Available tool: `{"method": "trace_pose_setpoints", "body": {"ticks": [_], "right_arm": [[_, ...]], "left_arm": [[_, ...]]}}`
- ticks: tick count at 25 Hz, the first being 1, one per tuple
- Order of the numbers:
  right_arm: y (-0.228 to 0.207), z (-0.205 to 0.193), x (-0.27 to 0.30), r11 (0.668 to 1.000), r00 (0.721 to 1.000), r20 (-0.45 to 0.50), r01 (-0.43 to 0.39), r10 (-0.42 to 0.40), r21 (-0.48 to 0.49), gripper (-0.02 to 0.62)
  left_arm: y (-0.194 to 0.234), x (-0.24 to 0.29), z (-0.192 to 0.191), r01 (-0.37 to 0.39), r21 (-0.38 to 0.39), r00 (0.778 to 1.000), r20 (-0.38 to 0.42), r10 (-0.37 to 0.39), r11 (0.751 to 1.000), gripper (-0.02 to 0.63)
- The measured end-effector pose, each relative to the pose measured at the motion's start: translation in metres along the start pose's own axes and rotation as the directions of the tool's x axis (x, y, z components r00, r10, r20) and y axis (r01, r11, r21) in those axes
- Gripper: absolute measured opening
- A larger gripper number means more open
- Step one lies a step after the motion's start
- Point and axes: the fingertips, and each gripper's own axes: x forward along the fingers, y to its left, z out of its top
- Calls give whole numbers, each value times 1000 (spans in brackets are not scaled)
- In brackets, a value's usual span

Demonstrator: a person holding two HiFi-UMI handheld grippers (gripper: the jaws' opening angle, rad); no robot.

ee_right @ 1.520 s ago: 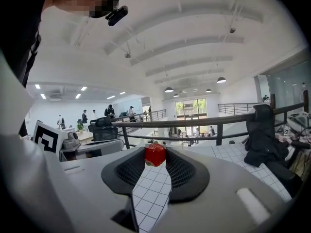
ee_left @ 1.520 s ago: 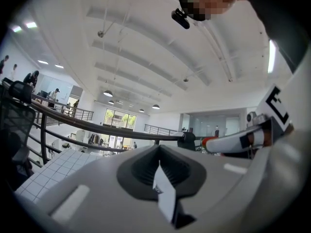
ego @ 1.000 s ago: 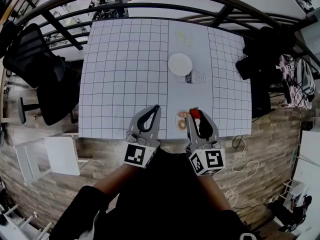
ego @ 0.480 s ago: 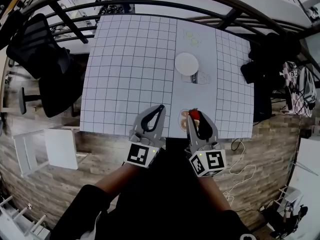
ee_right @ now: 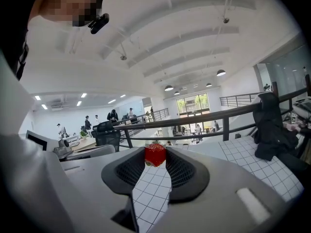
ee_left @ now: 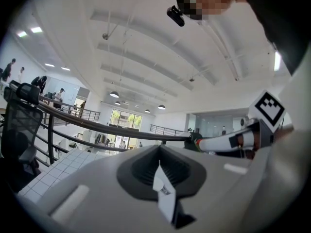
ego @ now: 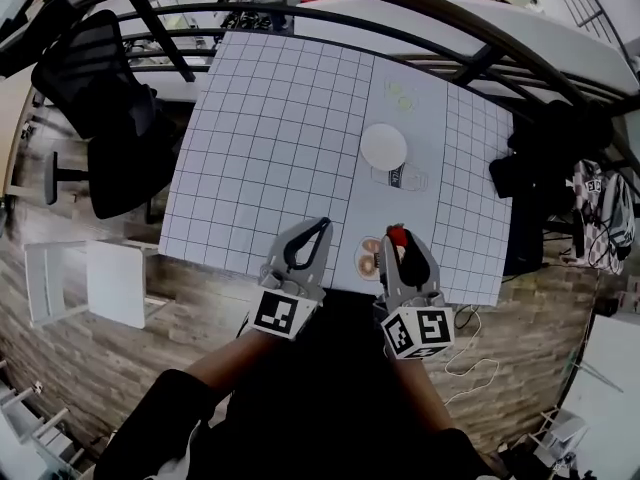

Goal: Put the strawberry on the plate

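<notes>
My right gripper (ego: 397,238) pinches the red strawberry (ee_right: 155,154), and my left gripper (ego: 323,224) is closed tight. The squared white table (ego: 270,138) stands on a wood floor (ego: 90,368) beside a dark railing (ee_right: 204,118).

Printed picture (ego: 366,259) — half hidden behind the right claw (ego: 397,236).

The strawberry (ee_right: 155,155) is coloured red, the plate (ego: 384,147) white; the table sheet (ego: 270,148) is patterned white with a black grid.
</notes>
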Motion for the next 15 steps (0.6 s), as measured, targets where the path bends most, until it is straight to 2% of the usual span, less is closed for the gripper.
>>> {"method": "trace_pose_setpoints", "body": {"ticks": [6,15], "right_arm": [[-29,-5,22,1000,1000,-26,-8,7,-19,130],[-78,-11,68,999,996,-87,-37,34,-24,130]], "left_arm": [[-13,33,-8,17,4,1000,-26,-17,1000,8],[-19,92,-18,4,-3,998,-65,-4,1000,8]]}}
